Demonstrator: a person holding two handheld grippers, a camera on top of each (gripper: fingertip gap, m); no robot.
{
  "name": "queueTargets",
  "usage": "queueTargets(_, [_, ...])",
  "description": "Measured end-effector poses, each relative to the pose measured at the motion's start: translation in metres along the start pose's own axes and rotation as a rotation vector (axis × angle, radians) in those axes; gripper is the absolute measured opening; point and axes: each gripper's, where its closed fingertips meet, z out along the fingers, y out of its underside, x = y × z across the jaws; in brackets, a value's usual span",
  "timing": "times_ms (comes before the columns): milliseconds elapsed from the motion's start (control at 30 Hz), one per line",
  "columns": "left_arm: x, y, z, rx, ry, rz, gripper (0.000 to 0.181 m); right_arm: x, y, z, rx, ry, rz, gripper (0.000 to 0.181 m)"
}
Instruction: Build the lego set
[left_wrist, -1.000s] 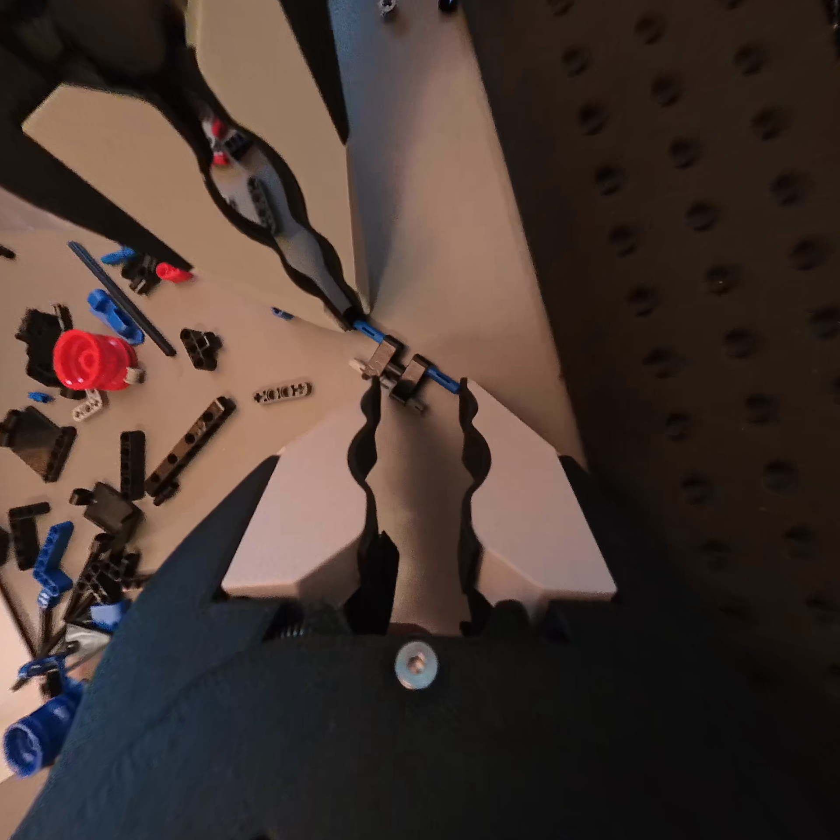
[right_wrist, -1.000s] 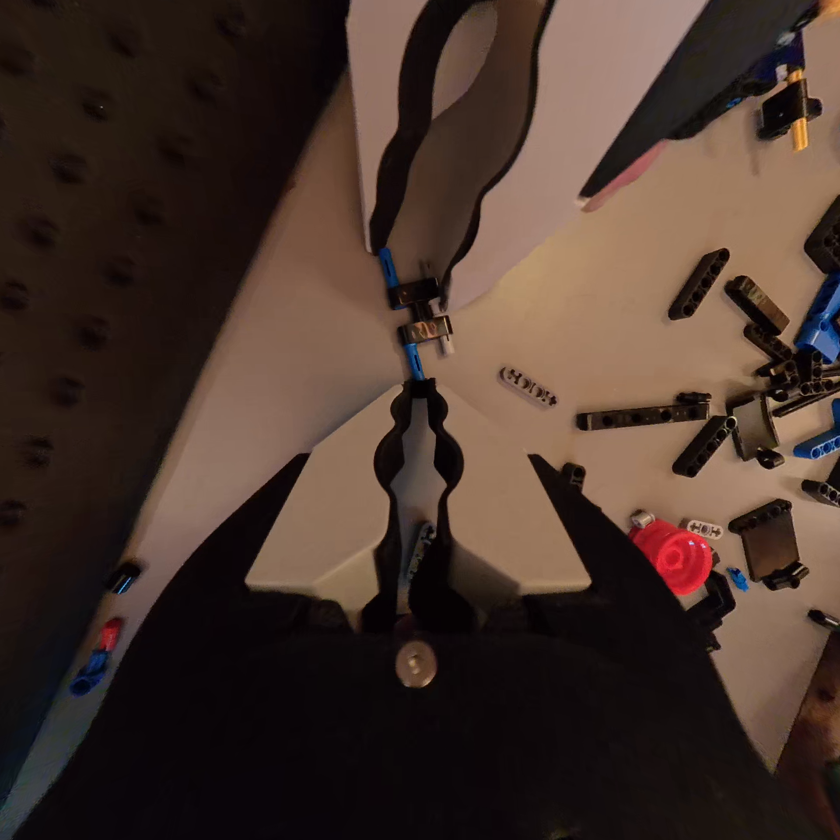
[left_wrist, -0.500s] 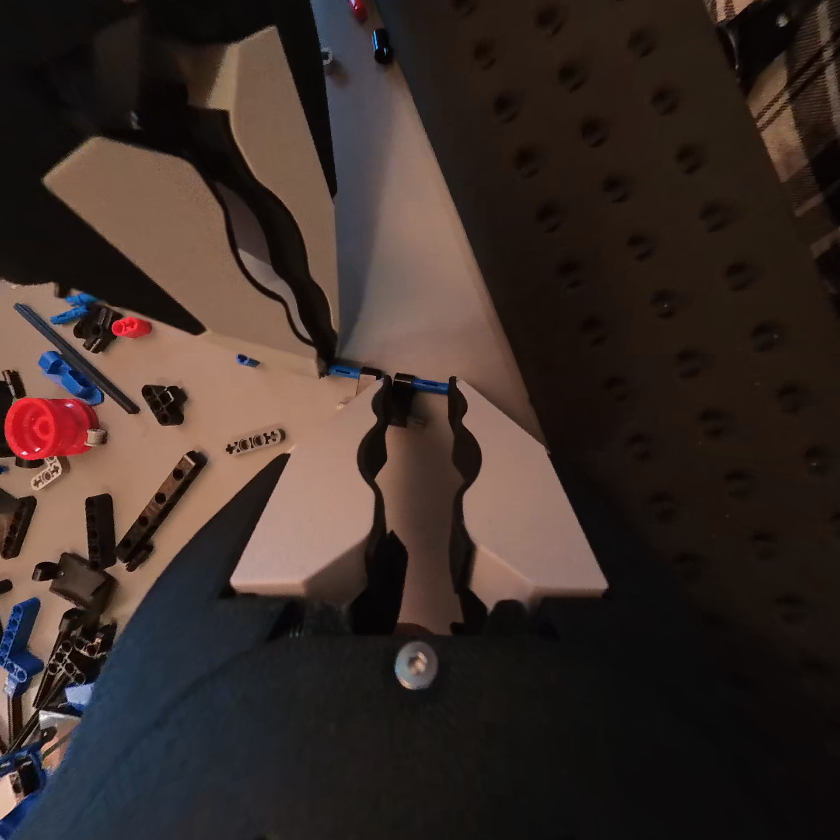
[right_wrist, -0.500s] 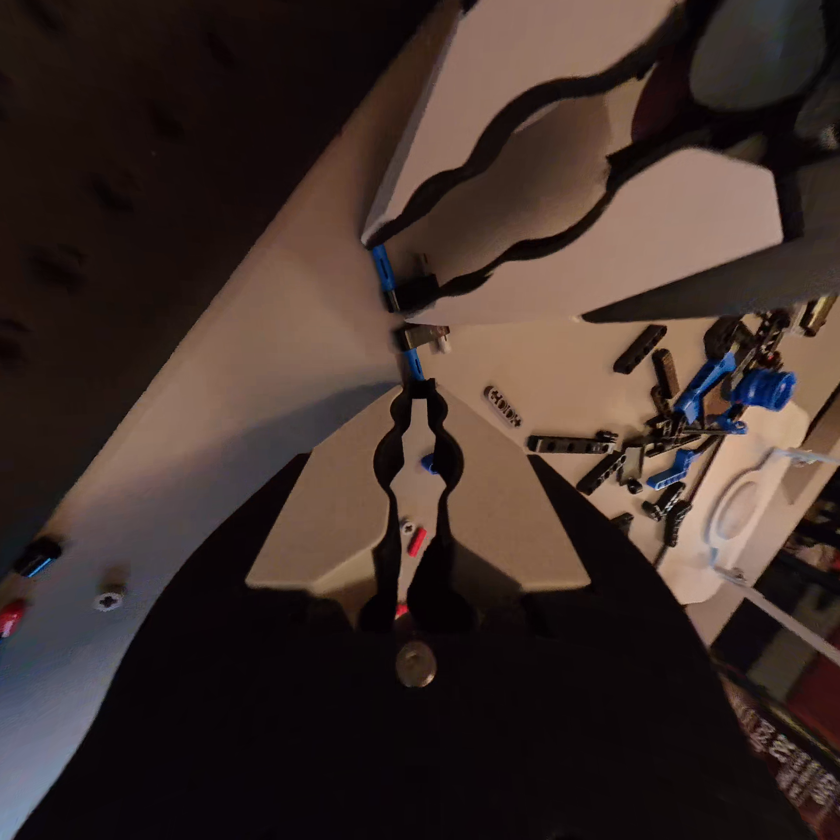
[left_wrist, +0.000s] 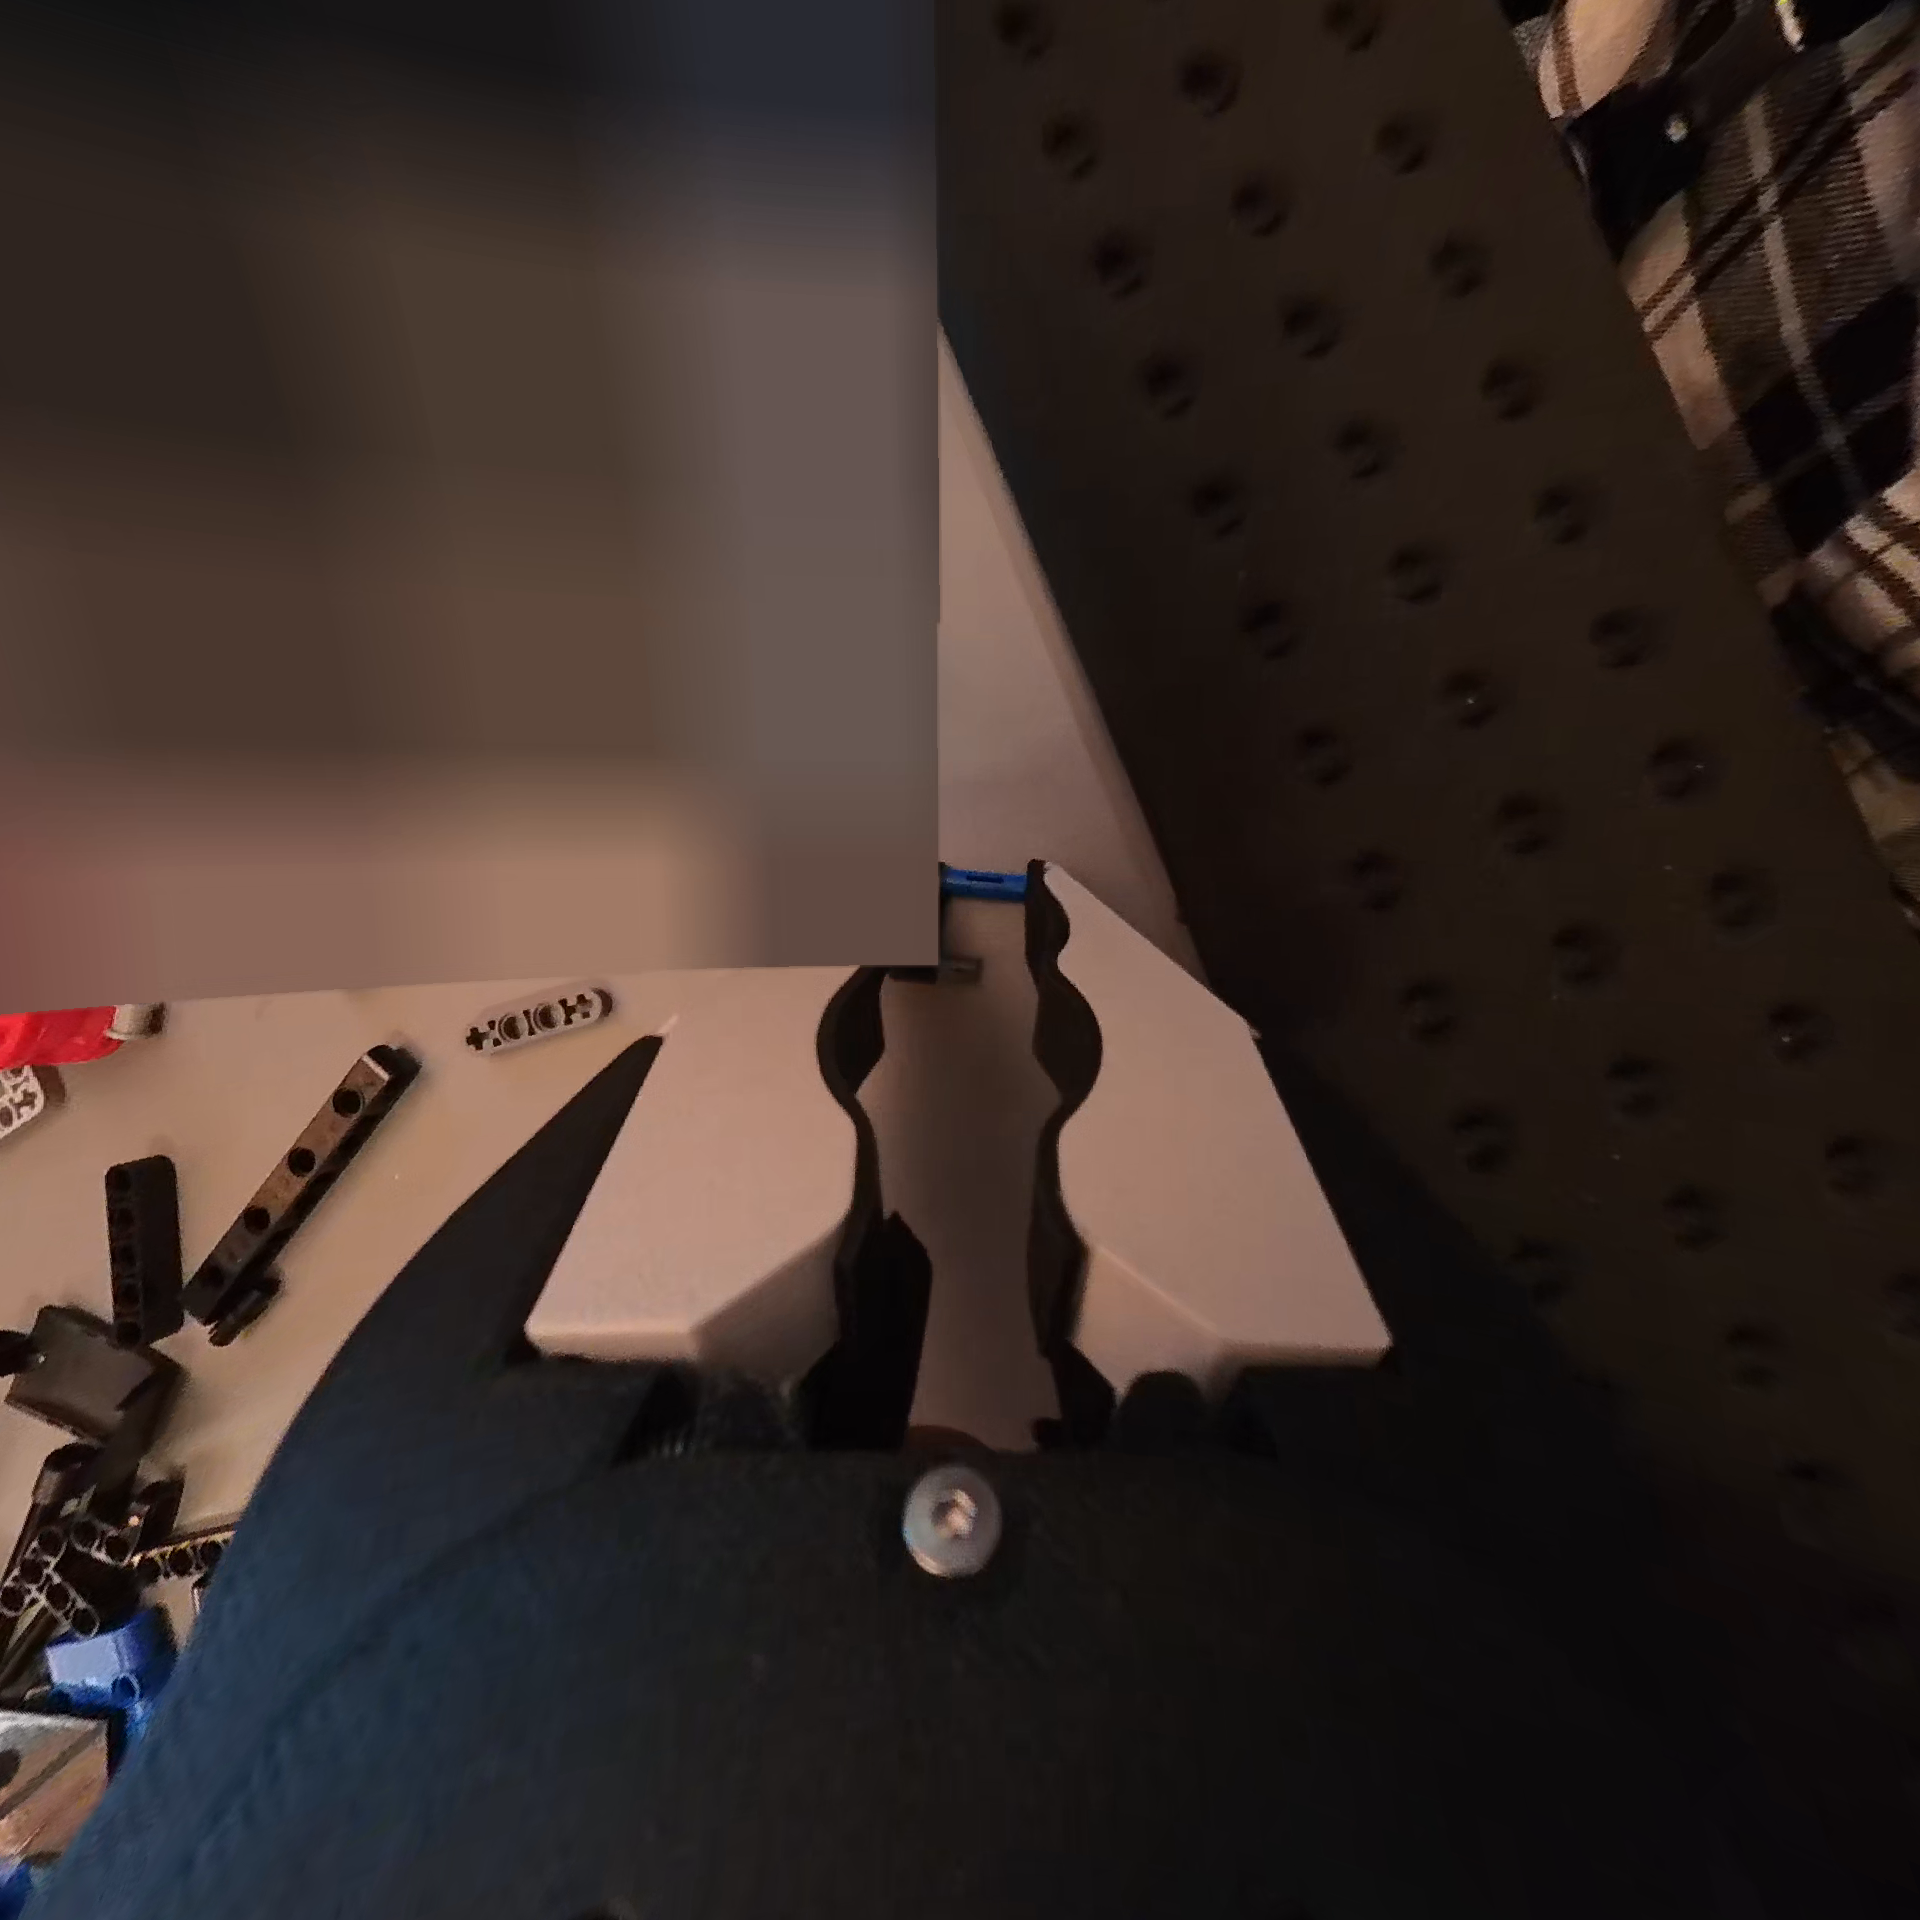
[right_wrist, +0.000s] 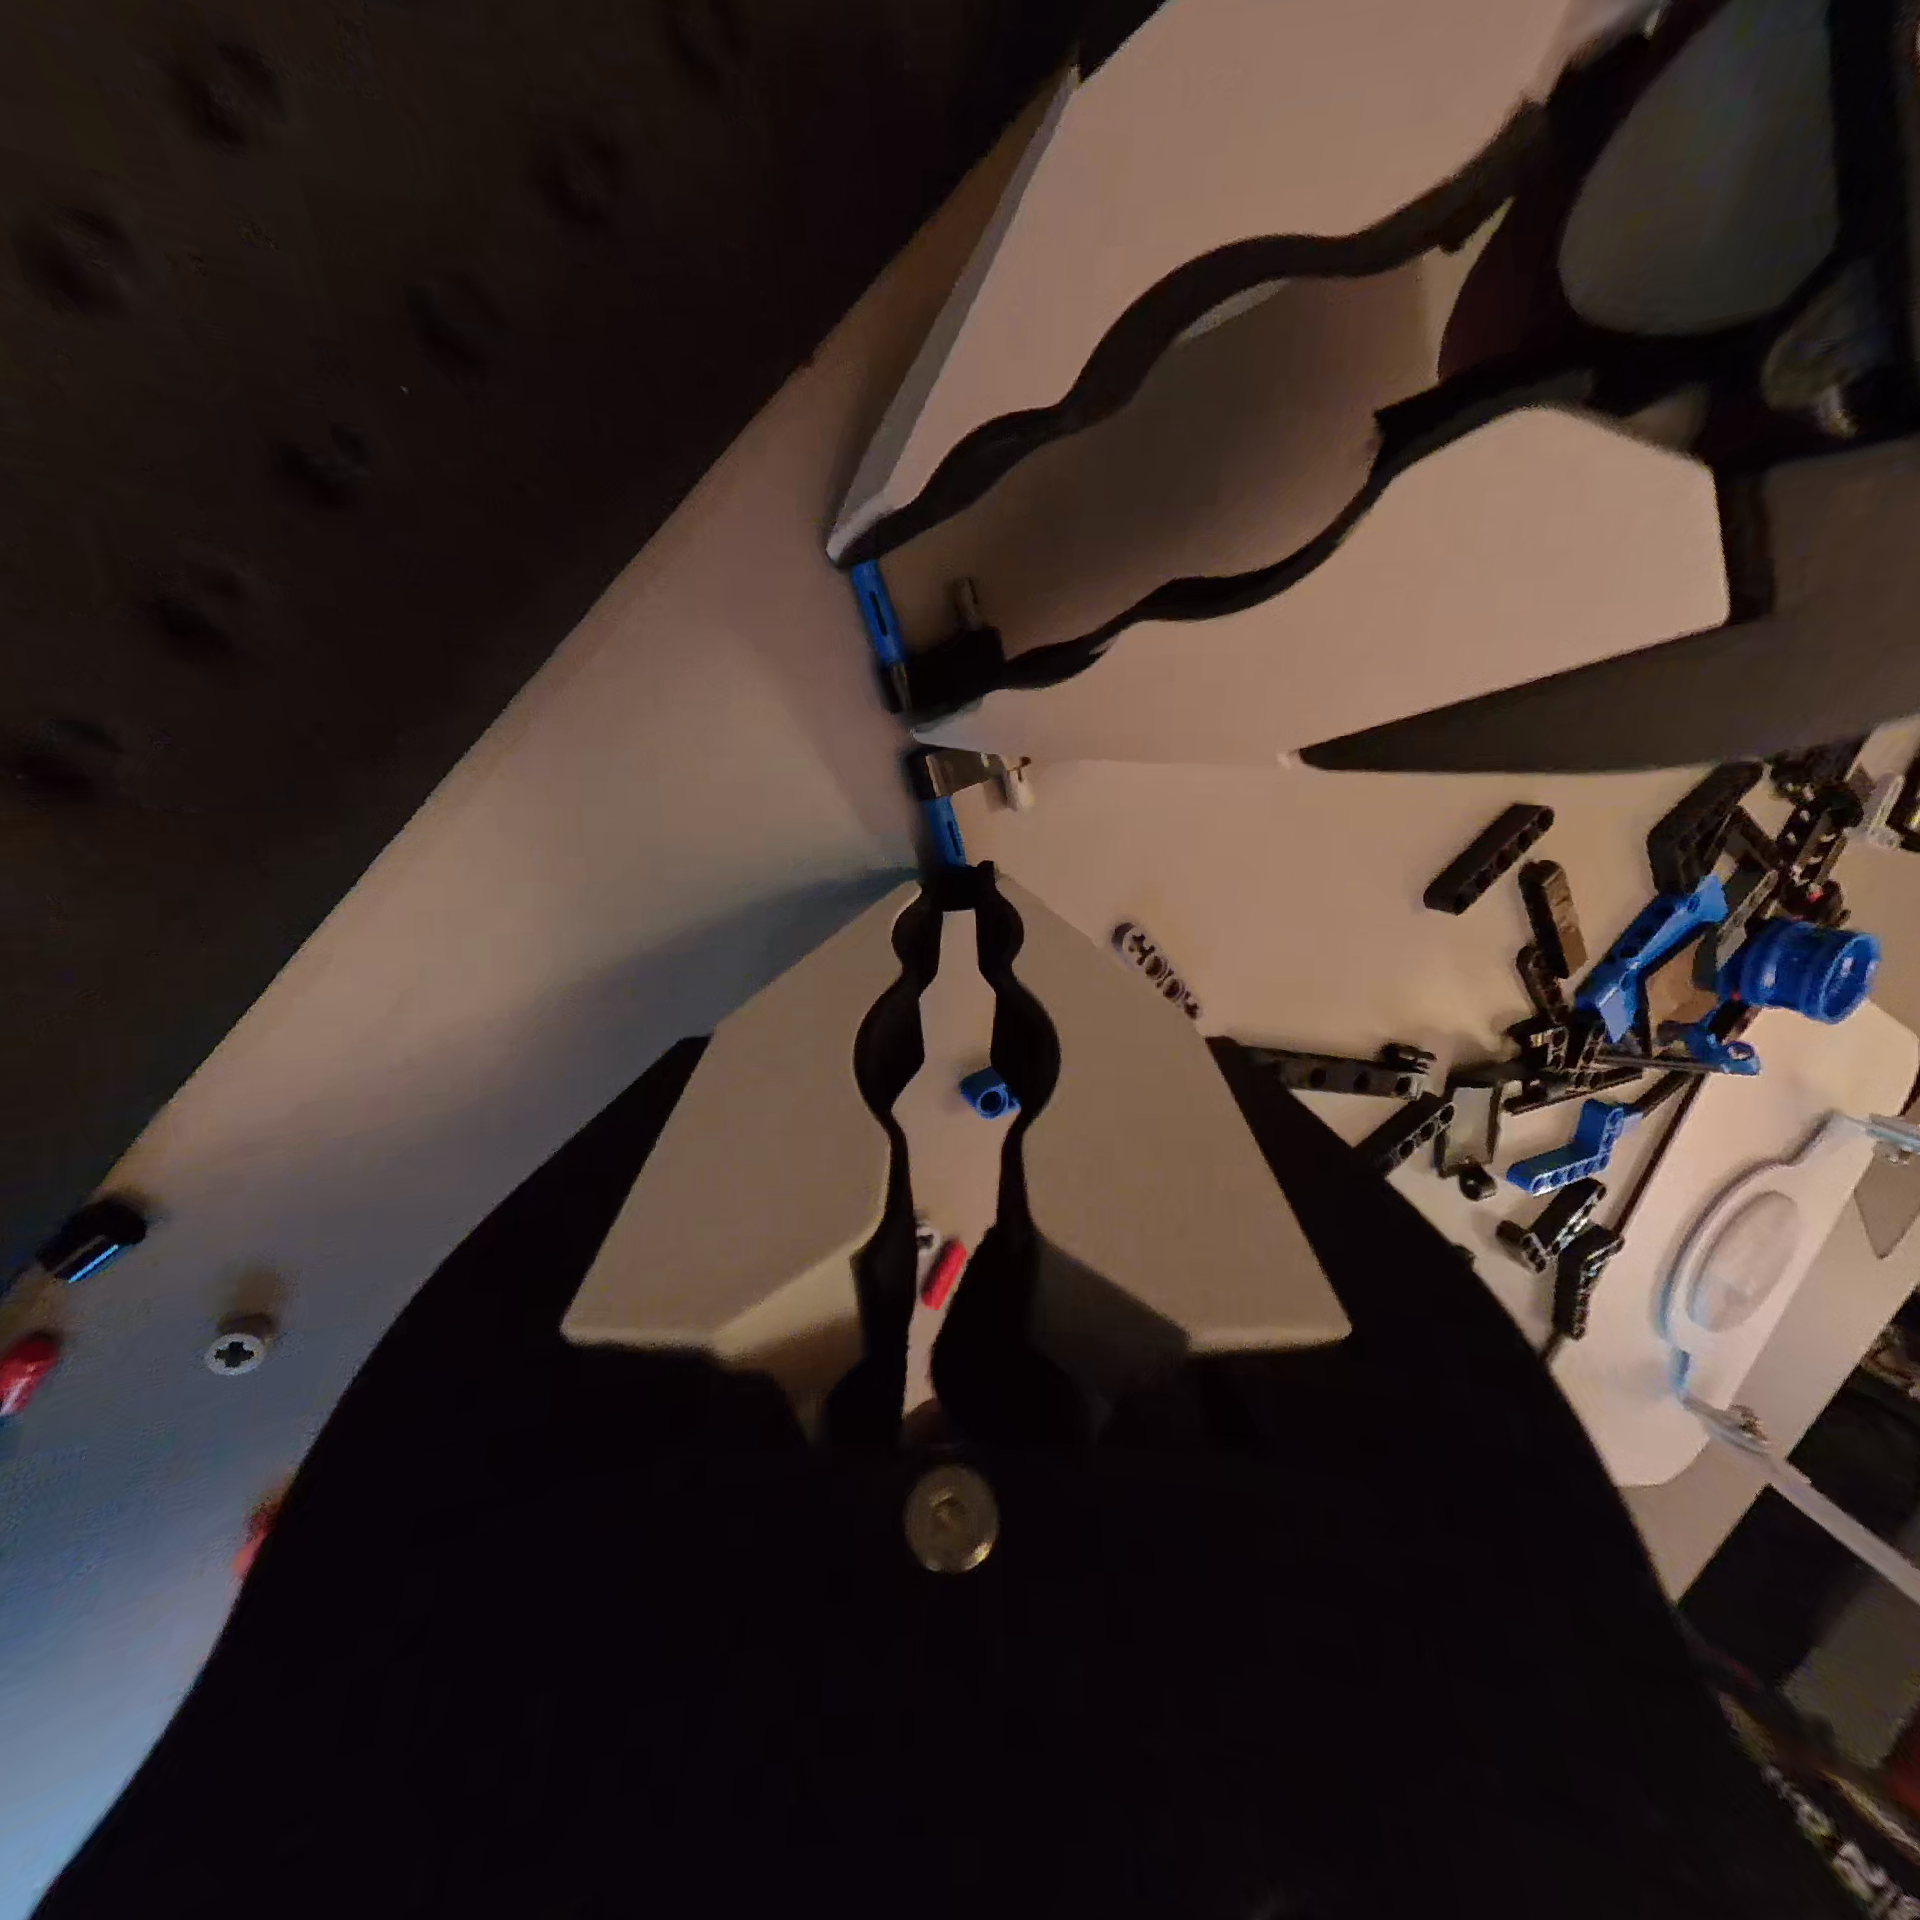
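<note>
Closure noted of left gripper (left_wrist: 961, 920) around upper stretch of blue axle (right_wrist: 878, 623) and black connector (right_wrist: 961, 665), a second ago beyond its open tips; right gripper (right_wrist: 961, 883) pinched tight on lower end, part aloft over table (right_wrist: 623, 987) between both, judged ready for pressing halves together.

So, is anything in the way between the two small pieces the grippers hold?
Nothing visible does. The right gripper holds one blue pin, the left gripper the other pin; only a small open gap lies between their ends.
</note>
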Motion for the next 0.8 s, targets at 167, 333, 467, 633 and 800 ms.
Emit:
queueTargets(167, [-0.009, 0.007, -0.007, -0.048, -0.125, 0.012, 0.018, -0.006, 0.001, -0.003, 0.011, 0.009, 0.12, 0.004])
queueTargets(333, [-0.012, 0.004, -0.011, -0.035, -0.193, -0.021, 0.014, -0.011, 0.0, -0.005, 0.038, 0.032, 0.251, 0.004])
queueTargets(467, [-0.02, 0.006, -0.013, -0.011, -0.295, -0.065, 0.017, -0.012, 0.0, -0.005, 0.049, 0.023, 0.31, 0.004])
queueTargets(633, [-0.018, 0.007, -0.006, -0.021, -0.318, -0.071, 0.013, -0.013, -0.004, -0.005, 0.086, 0.025, 0.361, 0.004])
queueTargets(800, [-0.022, 0.008, -0.004, -0.027, -0.341, -0.074, 0.011, -0.015, -0.006, -0.005, 0.099, 0.016, 0.389, 0.004])
